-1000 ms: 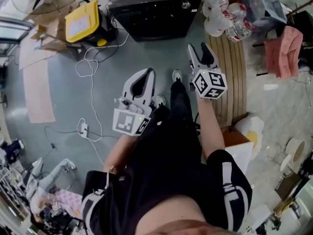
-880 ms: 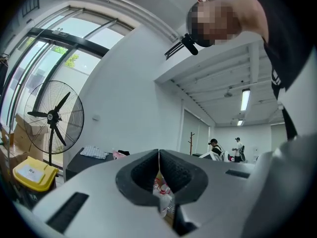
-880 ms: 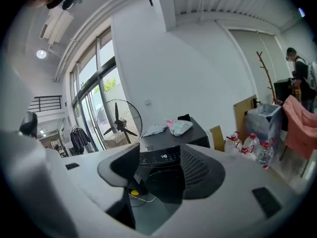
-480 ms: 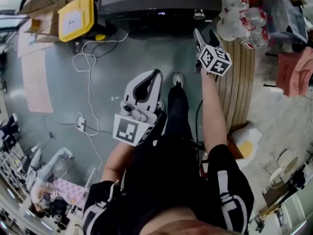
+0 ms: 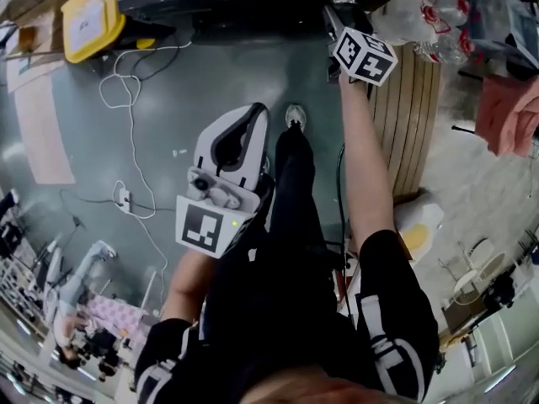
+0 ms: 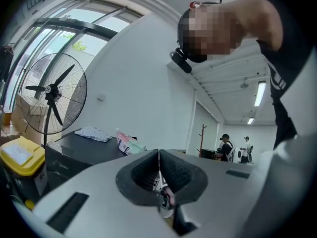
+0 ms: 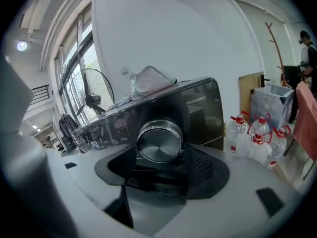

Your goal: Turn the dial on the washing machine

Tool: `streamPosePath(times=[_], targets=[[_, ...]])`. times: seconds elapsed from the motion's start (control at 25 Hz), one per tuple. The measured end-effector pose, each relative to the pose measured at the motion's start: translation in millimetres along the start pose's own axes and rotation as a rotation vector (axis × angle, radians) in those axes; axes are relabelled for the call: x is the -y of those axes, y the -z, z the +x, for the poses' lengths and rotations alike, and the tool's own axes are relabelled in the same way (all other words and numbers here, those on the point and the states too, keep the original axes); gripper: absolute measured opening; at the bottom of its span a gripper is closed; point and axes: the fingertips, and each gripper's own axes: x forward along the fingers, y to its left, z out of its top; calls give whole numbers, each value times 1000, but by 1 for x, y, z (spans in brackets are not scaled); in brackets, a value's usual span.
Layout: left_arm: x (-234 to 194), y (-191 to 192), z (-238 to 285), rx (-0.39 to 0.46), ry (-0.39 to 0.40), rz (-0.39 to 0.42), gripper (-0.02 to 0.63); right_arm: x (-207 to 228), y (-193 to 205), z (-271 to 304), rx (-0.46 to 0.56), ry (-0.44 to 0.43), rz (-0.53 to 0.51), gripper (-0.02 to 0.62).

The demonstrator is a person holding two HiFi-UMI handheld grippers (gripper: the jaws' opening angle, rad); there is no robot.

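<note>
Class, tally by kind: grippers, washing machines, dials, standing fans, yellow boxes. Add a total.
grippers: 2 (left gripper; right gripper, jaws just opening, dial framed between them)
washing machine: 1
dial: 1
standing fan: 1
yellow box: 1
total: 6

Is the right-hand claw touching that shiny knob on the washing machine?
Cannot tell. The right gripper view shows the dial framed between the spread fingers, but from this angle any gap is hidden.

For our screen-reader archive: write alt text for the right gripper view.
The right gripper, jaws just opened wide, frames the silver dial of a black washing machine without gripping it. Water bottles stand at right; a fan at left.
</note>
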Motion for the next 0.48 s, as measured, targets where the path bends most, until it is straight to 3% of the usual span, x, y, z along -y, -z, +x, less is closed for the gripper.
streamPosePath(times=[0.16, 0.32, 0.4, 0.48], targets=[[1, 11, 3, -7, 14, 12, 23, 2, -2, 5, 4, 42, -74, 295], [1, 21, 4, -27, 24, 34, 23, -3, 2, 6, -64, 223, -452, 291], [1, 24, 5, -32, 29, 25, 23, -4, 1, 5, -38, 210, -460, 296], [2, 25, 4, -32, 31, 22, 23, -4, -2, 0, 8, 154, -375, 311]])
